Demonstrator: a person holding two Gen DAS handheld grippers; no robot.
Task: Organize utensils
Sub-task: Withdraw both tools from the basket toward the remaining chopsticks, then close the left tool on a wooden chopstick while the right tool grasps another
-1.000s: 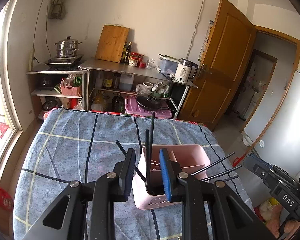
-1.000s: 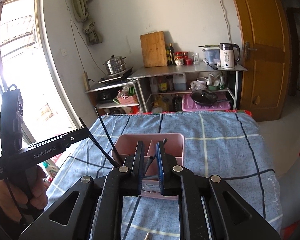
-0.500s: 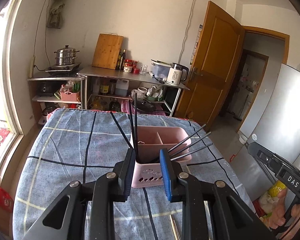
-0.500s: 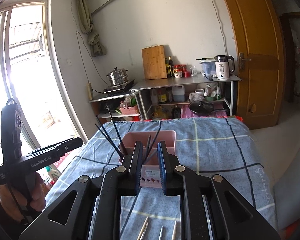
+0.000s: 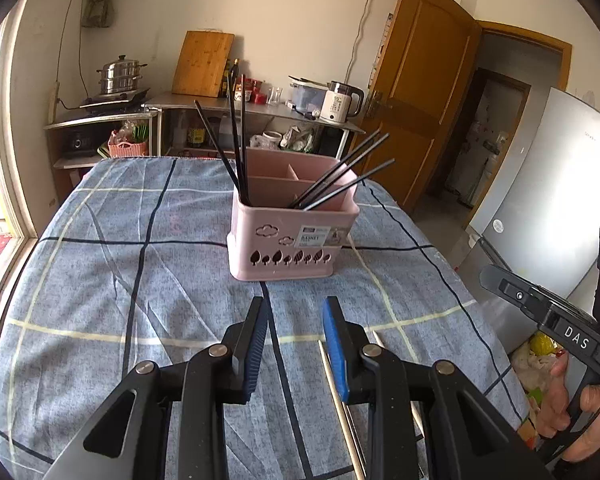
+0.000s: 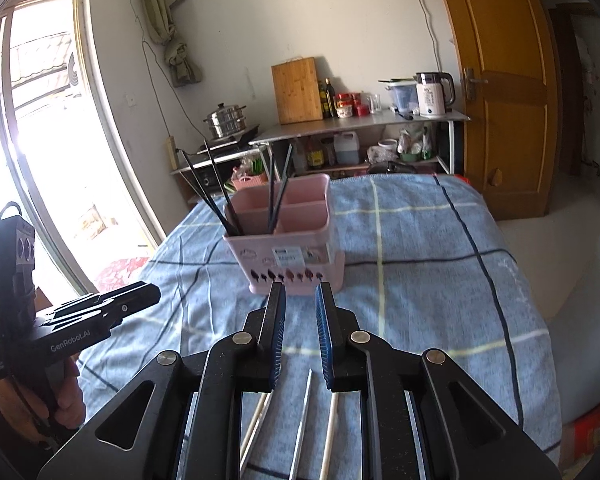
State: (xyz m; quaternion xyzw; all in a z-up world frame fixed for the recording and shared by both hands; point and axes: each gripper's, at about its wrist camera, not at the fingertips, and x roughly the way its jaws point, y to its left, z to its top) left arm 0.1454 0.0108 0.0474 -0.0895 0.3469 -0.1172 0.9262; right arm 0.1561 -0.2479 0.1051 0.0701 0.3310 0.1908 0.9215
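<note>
A pink utensil basket (image 5: 292, 240) (image 6: 292, 256) stands on the blue checked tablecloth (image 5: 120, 280). Black chopsticks (image 5: 236, 140) (image 6: 216, 188) stick up from its left compartment, and more (image 5: 340, 176) (image 6: 278, 192) lean in the compartment to its right. My left gripper (image 5: 296, 304) hovers short of the basket, its jaws opening with nothing between them. My right gripper (image 6: 300, 288) is open and empty just before the basket's front wall. Several pale and metal chopsticks (image 6: 304, 412) (image 5: 336, 392) lie loose on the cloth under the grippers.
A hand (image 5: 572, 412) holds the right gripper's handle at the table's right edge; another hand (image 6: 60, 404) holds the left one. Behind the table stand shelves with a kettle (image 5: 340, 104), a cutting board (image 5: 202, 64) and a steamer pot (image 5: 120, 76). A wooden door (image 5: 420, 80) is at right.
Both grippers have drawn back from the basket and sunk toward the cloth. The loose chopsticks have come into view below them. The left jaws stand a little wider.
</note>
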